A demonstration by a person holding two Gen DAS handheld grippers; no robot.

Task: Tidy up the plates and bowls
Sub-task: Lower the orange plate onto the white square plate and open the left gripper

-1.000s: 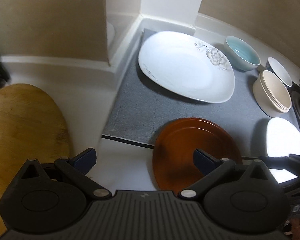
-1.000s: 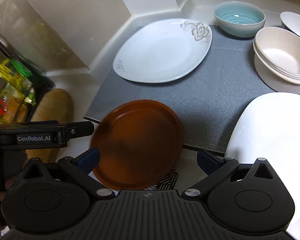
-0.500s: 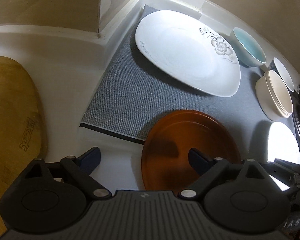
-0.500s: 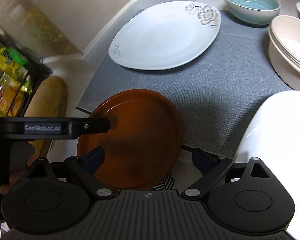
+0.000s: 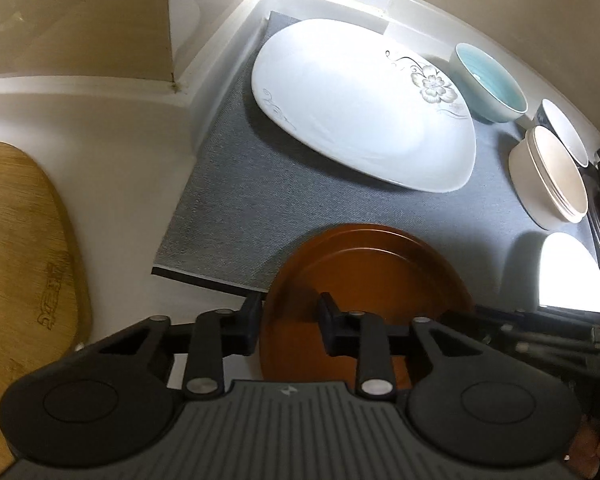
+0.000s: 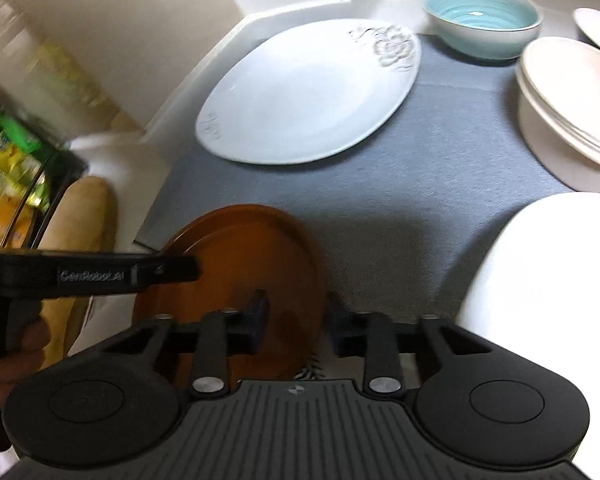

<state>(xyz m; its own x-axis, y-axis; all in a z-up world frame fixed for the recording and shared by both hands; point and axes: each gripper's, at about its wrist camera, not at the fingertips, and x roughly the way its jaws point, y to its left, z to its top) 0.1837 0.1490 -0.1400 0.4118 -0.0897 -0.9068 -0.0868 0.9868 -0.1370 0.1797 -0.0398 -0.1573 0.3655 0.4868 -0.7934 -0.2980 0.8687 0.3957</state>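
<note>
Looks like we're near the start of the sorting, going by how spread out everything is. Both grippers are on the brown plate (image 5: pixel 364 280), low centre of both views, half on the grey mat (image 5: pixel 284 200) and half off its near edge. The left gripper (image 5: pixel 288 322) has its jaws pinched in on the plate's left rim, one finger outside and one inside the dish. The right gripper (image 6: pixel 296 320) does the same on the plate's right rim, so I'd call both clamped on it, though that view is a bit blurry.

Nothing else seems grouped apart from the cream bowls (image 5: pixel 552 184), nested at the right edge. The big flowered white plate (image 5: pixel 360 108) sits alone in the upper middle of the mat, the teal bowl (image 5: pixel 488 84) just right of it, a small white-lined bowl (image 5: pixel 564 132) further right, and another white plate (image 6: pixel 540 280) at lower right. My guess is the plates need stacking and the loose bowls need joining up.
</note>
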